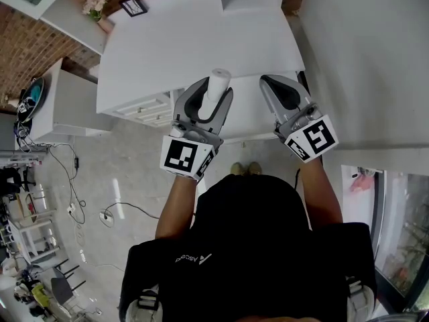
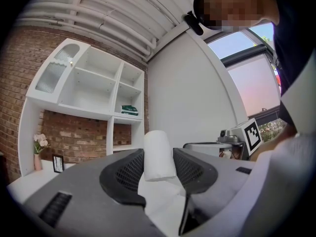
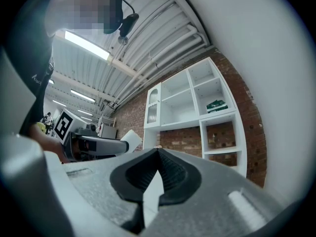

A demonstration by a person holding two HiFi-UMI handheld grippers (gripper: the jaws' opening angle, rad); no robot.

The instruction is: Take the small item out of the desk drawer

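Observation:
A small white cylinder (image 1: 217,86) stands upright between the jaws of my left gripper (image 1: 210,92), which is shut on it above the front edge of the white desk (image 1: 201,42). In the left gripper view the cylinder (image 2: 159,154) fills the gap between the dark pads. My right gripper (image 1: 276,84) hangs beside it to the right, its jaws pressed together with nothing between them (image 3: 157,174). White drawer fronts (image 1: 144,107) show under the desk's front left edge. From the right gripper view, the left gripper (image 3: 98,146) and the cylinder's tip (image 3: 129,138) appear at the left.
A flower vase (image 1: 97,9) and a small picture frame (image 1: 134,5) stand at the desk's far left. A white side cabinet (image 1: 67,106) sits to the left, with cables (image 1: 74,180) on the floor. A white wall (image 1: 362,59) bounds the right. A white shelf unit (image 2: 94,83) faces both grippers.

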